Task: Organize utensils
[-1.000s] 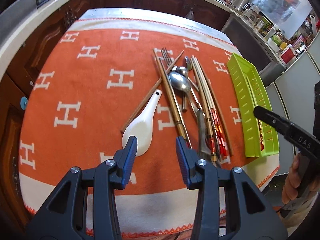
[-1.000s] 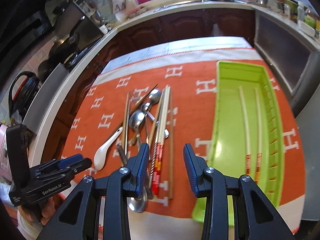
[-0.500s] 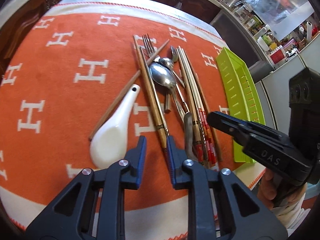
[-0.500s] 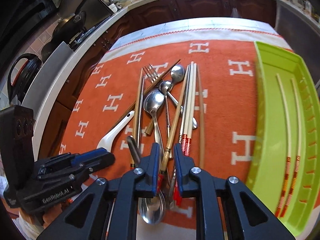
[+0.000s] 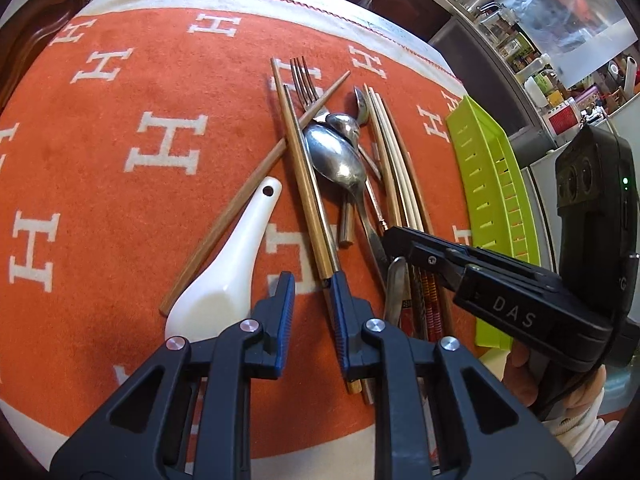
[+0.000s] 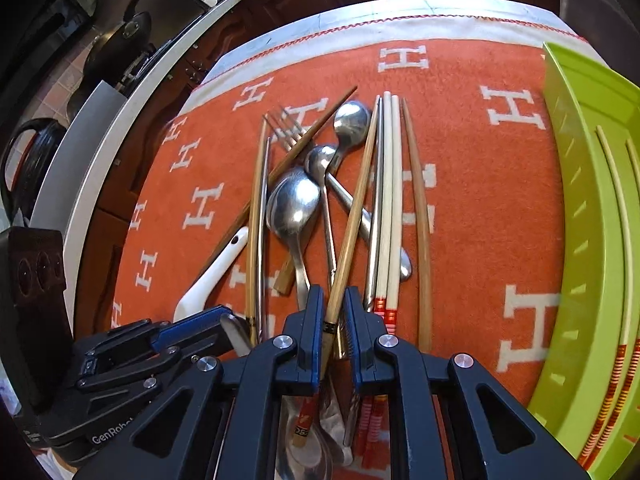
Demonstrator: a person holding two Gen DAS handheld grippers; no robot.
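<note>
Right gripper (image 6: 331,316): jaws narrow, clamped on a bamboo chopstick (image 6: 354,216) near its lower end.
Left gripper (image 5: 312,296): jaws parted; a brown chopstick pair (image 5: 306,184) ran under the right-hand finger (contact could not be told).
Utensil pile (image 6: 296,208): spoons, fork and chopsticks crossed on the orange cloth (image 6: 472,184).
White ceramic spoon (image 5: 224,280): beside the left gripper.
Green tray (image 6: 580,240): right of the pile, holding two chopsticks.

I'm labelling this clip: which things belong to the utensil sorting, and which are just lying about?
Part of the job:
- bamboo chopstick, between the right gripper fingers
- left gripper
- white-and-red chopsticks
- metal spoons
- fork
- white ceramic spoon
- green tray

Lying about:
- frying pan
- orange cloth
</note>
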